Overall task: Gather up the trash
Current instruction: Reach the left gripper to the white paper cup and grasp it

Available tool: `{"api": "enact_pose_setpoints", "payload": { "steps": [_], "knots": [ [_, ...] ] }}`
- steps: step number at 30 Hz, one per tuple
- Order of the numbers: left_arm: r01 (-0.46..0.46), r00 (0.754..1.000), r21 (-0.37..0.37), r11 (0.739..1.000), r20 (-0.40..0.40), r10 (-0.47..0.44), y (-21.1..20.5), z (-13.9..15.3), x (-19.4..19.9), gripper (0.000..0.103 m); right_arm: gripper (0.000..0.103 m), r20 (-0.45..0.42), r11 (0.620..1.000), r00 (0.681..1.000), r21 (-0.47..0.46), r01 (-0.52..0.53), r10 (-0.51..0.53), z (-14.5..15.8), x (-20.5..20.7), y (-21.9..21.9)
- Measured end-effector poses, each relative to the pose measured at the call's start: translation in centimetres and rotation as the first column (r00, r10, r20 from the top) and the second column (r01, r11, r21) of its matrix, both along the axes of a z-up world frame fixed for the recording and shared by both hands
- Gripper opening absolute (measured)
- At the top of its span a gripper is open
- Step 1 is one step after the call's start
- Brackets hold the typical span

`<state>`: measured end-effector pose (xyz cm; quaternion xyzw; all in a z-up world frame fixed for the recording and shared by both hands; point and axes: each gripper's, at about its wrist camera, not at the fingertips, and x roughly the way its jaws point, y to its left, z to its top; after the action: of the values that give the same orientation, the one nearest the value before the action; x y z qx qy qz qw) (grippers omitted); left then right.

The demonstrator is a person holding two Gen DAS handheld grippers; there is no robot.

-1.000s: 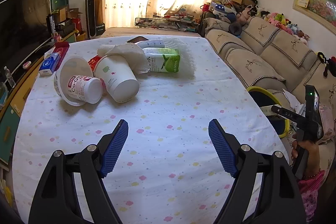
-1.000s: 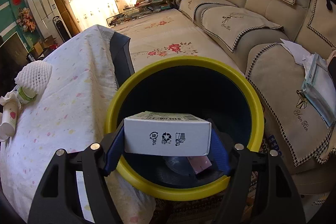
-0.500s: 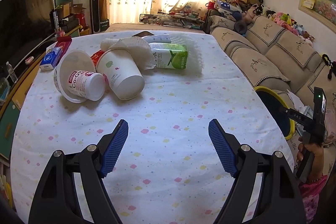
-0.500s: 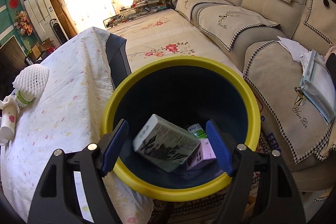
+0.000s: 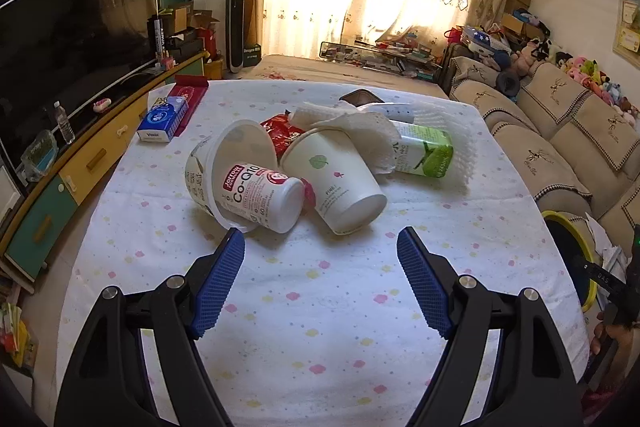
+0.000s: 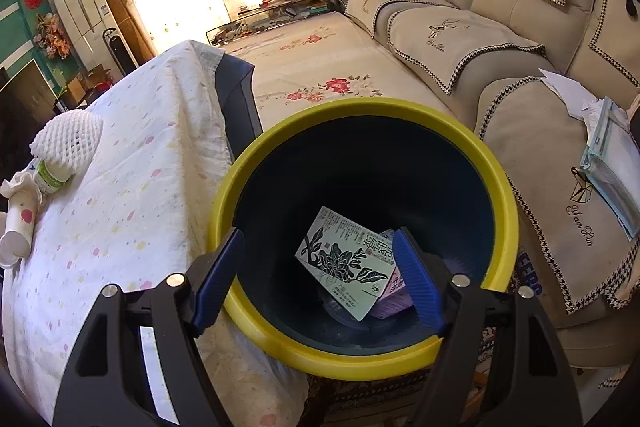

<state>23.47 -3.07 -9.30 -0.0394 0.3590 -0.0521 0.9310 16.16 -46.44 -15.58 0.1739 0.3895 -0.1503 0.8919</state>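
Observation:
My left gripper (image 5: 320,283) is open and empty above the table, just short of a trash pile: a white Co-Q10 bottle (image 5: 260,197) lying in a white lid (image 5: 224,159), a tipped paper cup (image 5: 340,183), a crumpled tissue (image 5: 352,125), a green carton (image 5: 424,153) and a red wrapper (image 5: 280,131). My right gripper (image 6: 318,279) is open and empty over the yellow-rimmed bin (image 6: 256,163). A white printed box (image 6: 344,263) lies inside the bin on a purple carton (image 6: 394,293).
A blue tissue pack (image 5: 162,119) and a red box (image 5: 188,95) lie at the table's far left. The sofa (image 6: 500,39) stands right of the bin. The bin's rim (image 5: 560,217) shows at the table's right edge. A TV cabinet (image 5: 60,179) runs along the left.
My right gripper opened and the white box dropped into the bin. My left gripper moved forward towards the trash pile.

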Motion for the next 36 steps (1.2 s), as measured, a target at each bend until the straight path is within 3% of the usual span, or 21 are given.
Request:
{"api": "enact_pose_setpoints", "payload": {
  "steps": [6, 15, 24, 36],
  "knots": [
    [0.006, 0.999, -0.004, 1.000, -0.033, -0.006, 0.2, -0.9, 1.9, 0.074, 0.072, -0.005, 1.000, 1.000, -0.001, -0.008, 0.008, -0.1, 0.2, 0.3],
    [0.129, 0.989, -0.019, 0.991, -0.073, -0.130, -5.1, -2.2, 3.6, 0.074, 0.072, -0.005, 1.000, 1.000, 0.005, -0.019, 0.019, 0.0, 0.5, 0.4],
    [0.016, 0.994, 0.035, 0.999, -0.112, -0.012, -6.1, -3.5, 6.8, 0.074, 0.073, 0.001, 0.999, 1.000, 0.027, -0.023, 0.023, -0.2, 0.5, 0.2],
    [-0.067, 0.985, 0.064, 0.996, -0.154, 0.076, -6.4, -5.1, 10.2, 0.069, 0.073, 0.003, 0.998, 0.999, 0.046, -0.033, 0.033, -0.5, 0.7, 0.0]
  ]
}}
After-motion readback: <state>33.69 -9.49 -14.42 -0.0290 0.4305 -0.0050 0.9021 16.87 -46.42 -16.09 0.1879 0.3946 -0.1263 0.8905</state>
